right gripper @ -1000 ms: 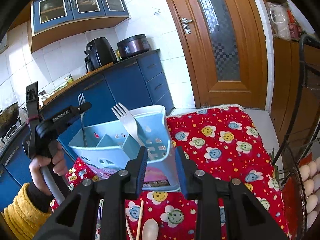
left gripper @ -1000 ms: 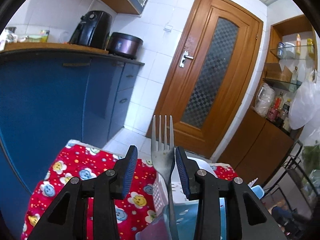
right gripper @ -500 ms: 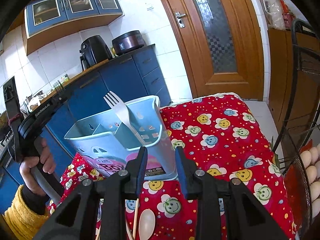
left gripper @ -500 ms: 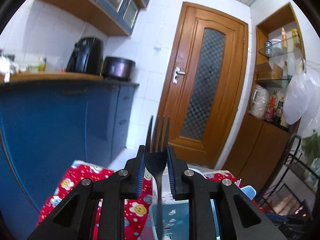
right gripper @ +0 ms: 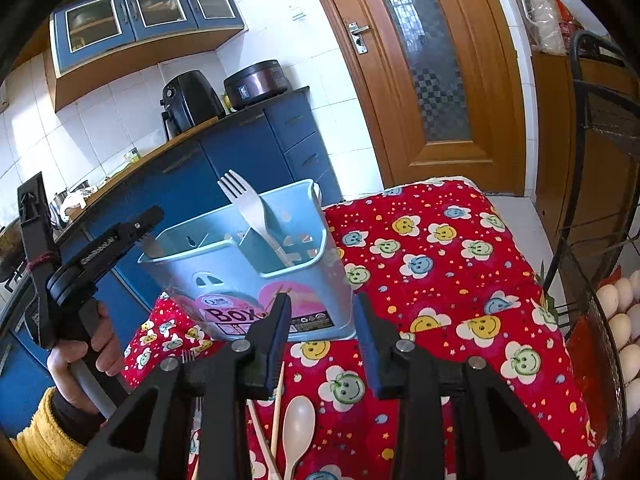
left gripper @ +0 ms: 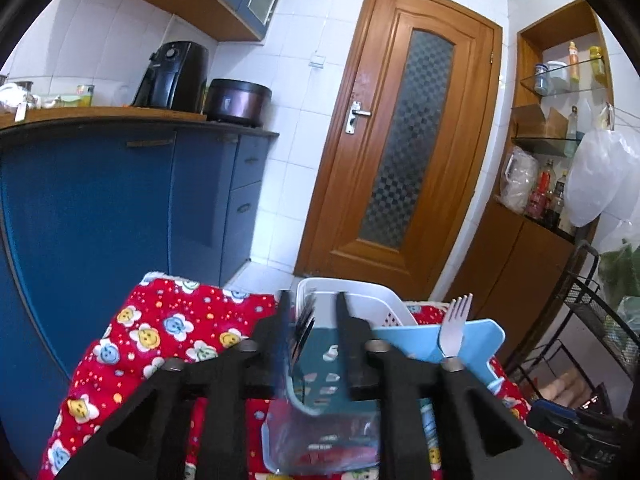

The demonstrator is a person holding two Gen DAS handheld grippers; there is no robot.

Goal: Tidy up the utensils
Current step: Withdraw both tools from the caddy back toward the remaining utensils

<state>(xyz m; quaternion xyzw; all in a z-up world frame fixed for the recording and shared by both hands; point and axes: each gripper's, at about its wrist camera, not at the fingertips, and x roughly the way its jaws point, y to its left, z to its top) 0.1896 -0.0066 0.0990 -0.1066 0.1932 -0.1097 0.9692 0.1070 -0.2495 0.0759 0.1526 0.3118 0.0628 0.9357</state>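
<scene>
Left wrist view: my left gripper (left gripper: 310, 340) stood wide above the blue utensil caddy (left gripper: 472, 340); a dark fork (left gripper: 303, 326) stood upright between the fingers, contact unclear. Right wrist view: my right gripper (right gripper: 322, 340) gaped empty; wooden spoon (right gripper: 298, 424) and chopsticks (right gripper: 276, 404) lay lengthwise directly beneath, nearer this hand.

Left tool (left gripper: 312, 334) open over blue caddy (left gripper: 472, 340), fork (left gripper: 304, 330) btwn jaws, blurred

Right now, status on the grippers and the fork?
Left gripper open over caddy, fork loose between its jaws, tines up. Right gripper open, empty. Second fork already in caddy; spoon, chopsticks on cloth. Nothing in the way.
</scene>
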